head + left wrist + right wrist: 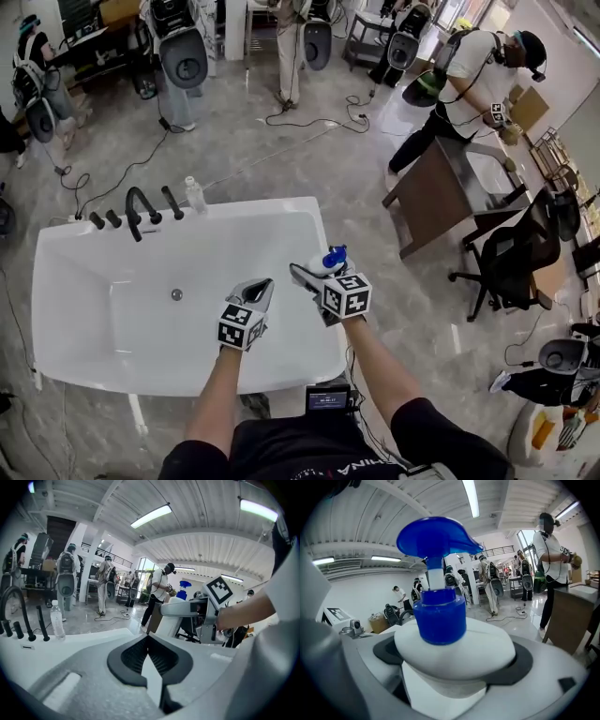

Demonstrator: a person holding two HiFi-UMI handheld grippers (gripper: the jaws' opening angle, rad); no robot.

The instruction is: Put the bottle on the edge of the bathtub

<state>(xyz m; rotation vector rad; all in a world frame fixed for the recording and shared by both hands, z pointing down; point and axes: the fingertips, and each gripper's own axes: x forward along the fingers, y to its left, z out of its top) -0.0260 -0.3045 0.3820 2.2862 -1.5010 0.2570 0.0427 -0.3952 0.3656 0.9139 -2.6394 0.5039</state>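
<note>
Reaches both bare arms forward, left forearm (217,398) and right forearm (377,367) side by side; holds the grey two-jaw left gripper (259,288) with jaws pressed together, nothing between; clamps the grey two-jaw right gripper (319,274), just beside it, on a white plastic pump bottle with blue top (449,651).

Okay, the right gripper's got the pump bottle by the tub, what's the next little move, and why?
Probably ease the right gripper rightward and down so the bottle lands upright on the right rim of the bathtub. The jaws are clamped on the bottle, which is held in the air close to that rim, not yet set down.
</note>
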